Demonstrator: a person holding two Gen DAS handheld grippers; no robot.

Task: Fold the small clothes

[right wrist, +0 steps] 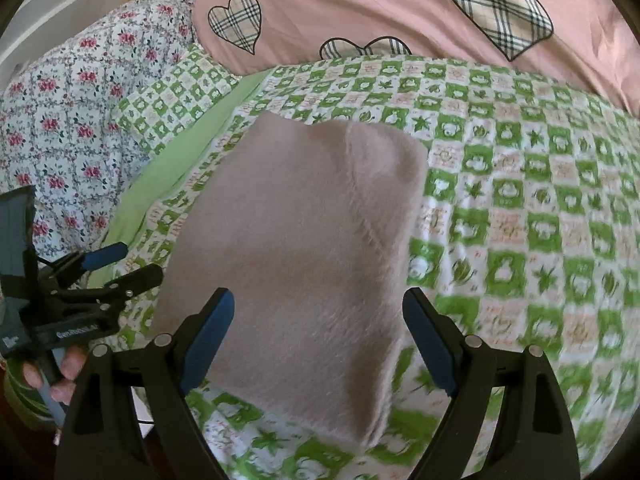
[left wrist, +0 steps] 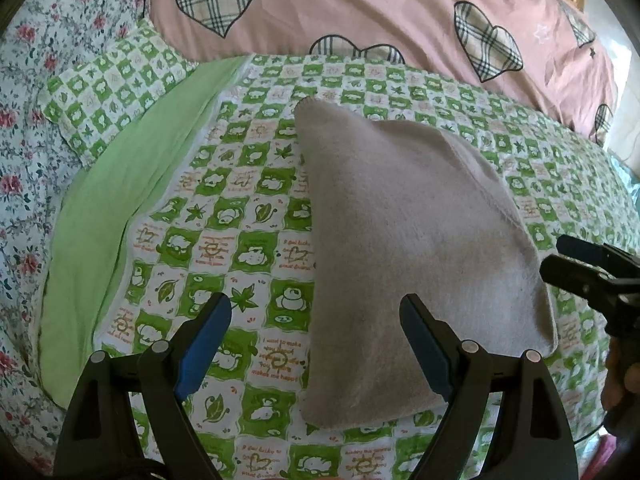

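A beige fleece cloth [left wrist: 404,240] lies folded in a rough rectangle on the green-and-white checked bedsheet [left wrist: 224,208]. It also shows in the right wrist view [right wrist: 296,256]. My left gripper [left wrist: 316,320] is open and empty, above the cloth's near left edge. My right gripper [right wrist: 318,316] is open and empty, above the cloth's near end. The right gripper shows at the right edge of the left wrist view [left wrist: 560,258], beside the cloth's right edge. The left gripper shows at the left of the right wrist view [right wrist: 132,264], open, next to the cloth's left edge.
A pink quilt with plaid hearts [left wrist: 380,8] lies along the back. A floral quilt [left wrist: 28,128] and a checked pillow [left wrist: 108,92] sit at the left, beside a plain green sheet strip [left wrist: 120,208]. The bed's edge runs near the bottom right.
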